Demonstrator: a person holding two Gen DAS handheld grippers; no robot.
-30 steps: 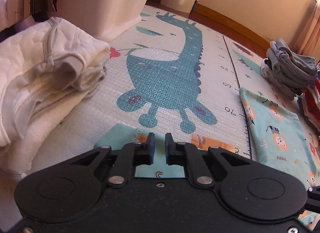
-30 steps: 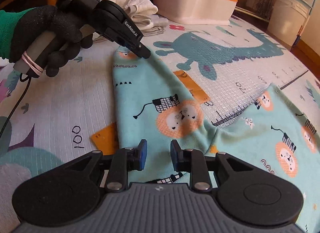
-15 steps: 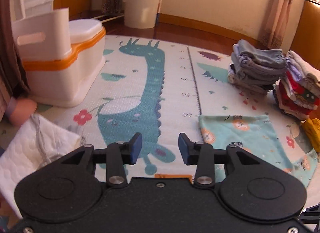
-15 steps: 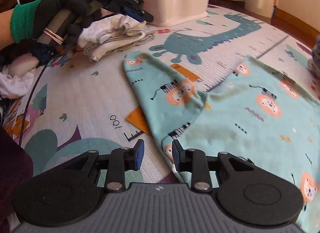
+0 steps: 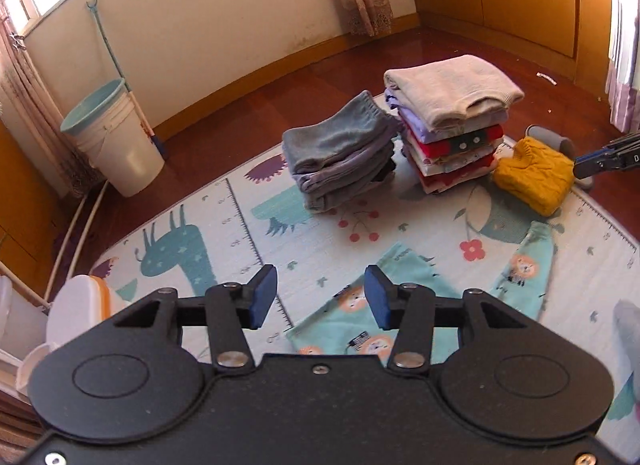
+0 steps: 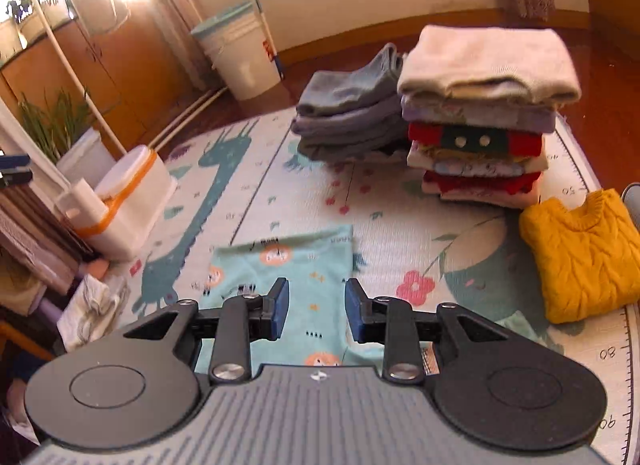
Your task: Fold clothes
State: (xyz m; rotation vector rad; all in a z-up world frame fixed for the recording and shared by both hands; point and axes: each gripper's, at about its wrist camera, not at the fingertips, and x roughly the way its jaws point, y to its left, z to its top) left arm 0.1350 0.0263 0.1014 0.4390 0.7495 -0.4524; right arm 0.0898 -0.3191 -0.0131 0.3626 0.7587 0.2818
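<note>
Left claw (image 5: pixel 320 291): jaws apart, nothing between the pads, held clear above the mat (image 5: pixel 320 241). Released.

Right claw (image 6: pixel 316 307): jaws apart, narrower gap than the left, nothing gripped; also above the mat. Released. Its tip shows at the right edge of the left wrist view.

Landmark: tall stack (image 6: pixel 480 113) of folded clothes at the far end of the mat, beige sweater on top, red and patterned pieces under it.

- Grey stack (image 6: pixel 352 113): just left of the tall stack, touching or nearly so; lower than it.
- Yellow knit (image 6: pixel 580 253): folded, on the mat just right of and nearer than the tall stack, apart from it.
- Lion-print garment (image 6: pixel 296 265): teal, lies flat on the mat, nearer than the tall stack and well apart from it, below both claws. In the left wrist view 1 sleeve (image 5: pixel 528 269) stretches out toward the yellow knit, its cuff near the knit; the body (image 5: pixel 360 317) lies between the left pads in the picture but under them, not touched.
- White bucket (image 5: pixel 116 141): on the wooden floor, off the mat, well left of the tall stack, against the wall.
- White box with orange band (image 6: pixel 124 205): on the mat's left edge, well left of and nearer than the tall stack.
- Crumpled white cloth (image 6: pixel 92 305): nearer than that box, at the mat's left edge.
</note>
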